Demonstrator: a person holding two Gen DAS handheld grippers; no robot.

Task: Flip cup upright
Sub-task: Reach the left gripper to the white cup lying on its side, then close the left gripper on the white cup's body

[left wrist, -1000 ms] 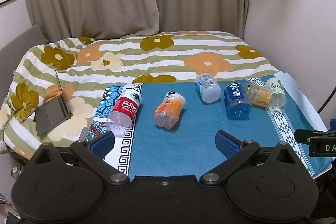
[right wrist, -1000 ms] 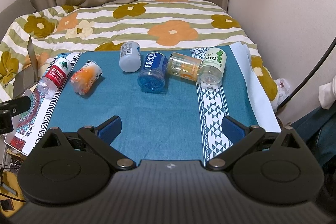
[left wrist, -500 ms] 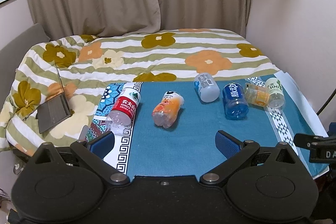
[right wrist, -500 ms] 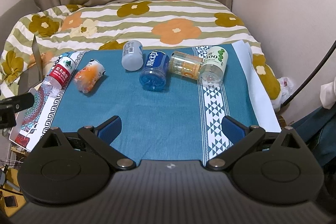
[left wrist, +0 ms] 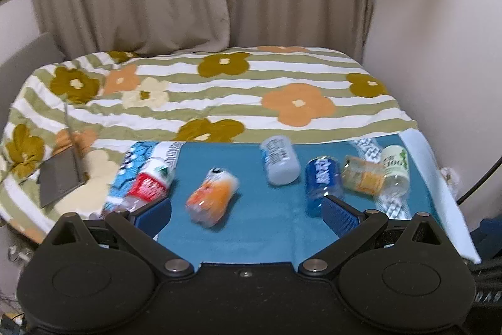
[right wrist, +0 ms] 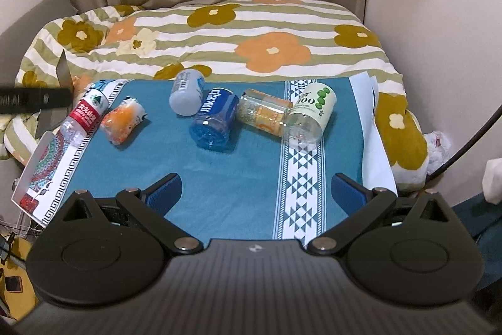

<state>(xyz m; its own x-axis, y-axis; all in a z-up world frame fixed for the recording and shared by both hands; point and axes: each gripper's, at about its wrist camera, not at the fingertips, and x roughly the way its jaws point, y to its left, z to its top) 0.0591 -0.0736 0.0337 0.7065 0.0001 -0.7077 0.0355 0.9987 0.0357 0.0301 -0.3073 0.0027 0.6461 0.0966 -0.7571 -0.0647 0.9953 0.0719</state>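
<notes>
Six cut-off bottle cups lay on their sides across the teal desk (right wrist: 219, 178), the orange cup (left wrist: 213, 193) lying just ahead of the left tool (left wrist: 246, 211). Both it and the right tool (right wrist: 255, 187) were spread apart, empty. Gripping mid-body should allow tipping without crushing.

Six bottles lie in a row across the far half of the cloth (right wrist: 219, 178). The right four, from grey bottle (right wrist: 186, 96) to green-label bottle (right wrist: 310, 112), touch. Near cloth is bare. A gap separates orange bottle (right wrist: 124, 121) from the grey.
</notes>
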